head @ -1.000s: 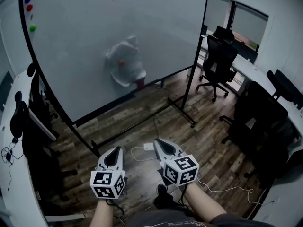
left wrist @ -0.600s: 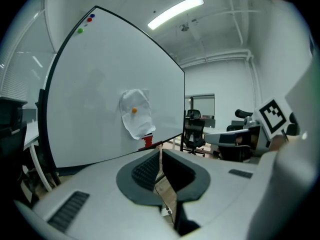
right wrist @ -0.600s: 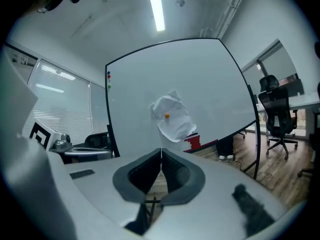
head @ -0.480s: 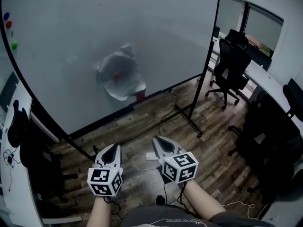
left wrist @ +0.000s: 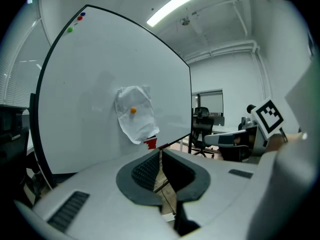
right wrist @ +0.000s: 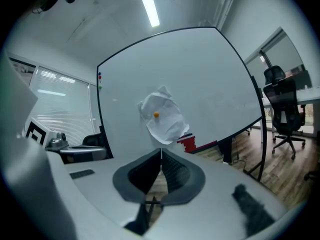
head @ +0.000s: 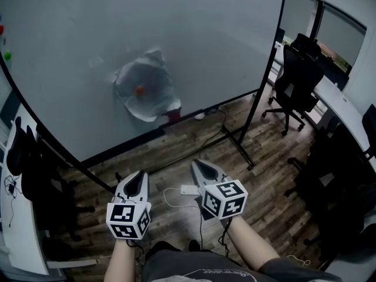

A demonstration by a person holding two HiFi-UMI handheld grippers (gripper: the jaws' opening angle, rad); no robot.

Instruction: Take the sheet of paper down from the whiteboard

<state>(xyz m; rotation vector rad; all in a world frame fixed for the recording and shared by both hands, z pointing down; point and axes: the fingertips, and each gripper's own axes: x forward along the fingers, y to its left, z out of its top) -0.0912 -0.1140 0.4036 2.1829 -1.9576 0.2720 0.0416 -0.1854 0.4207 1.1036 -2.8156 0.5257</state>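
Looks like the approach stage: left claw (head: 140,176) and right claw (head: 195,164) both pinched shut, empty, well short of the whiteboard (head: 70,46). Paper (head: 147,96) hangs there under a magnet (head: 139,90). Next: get close, open up.

Dark wood-plank floor (head: 276,181), black office chair (head: 299,78), white desk (head: 338,104), ceiling strip light (left wrist: 174,5), window blinds (right wrist: 50,81)

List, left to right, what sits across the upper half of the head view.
green magnet → sheet of paper → black office chair
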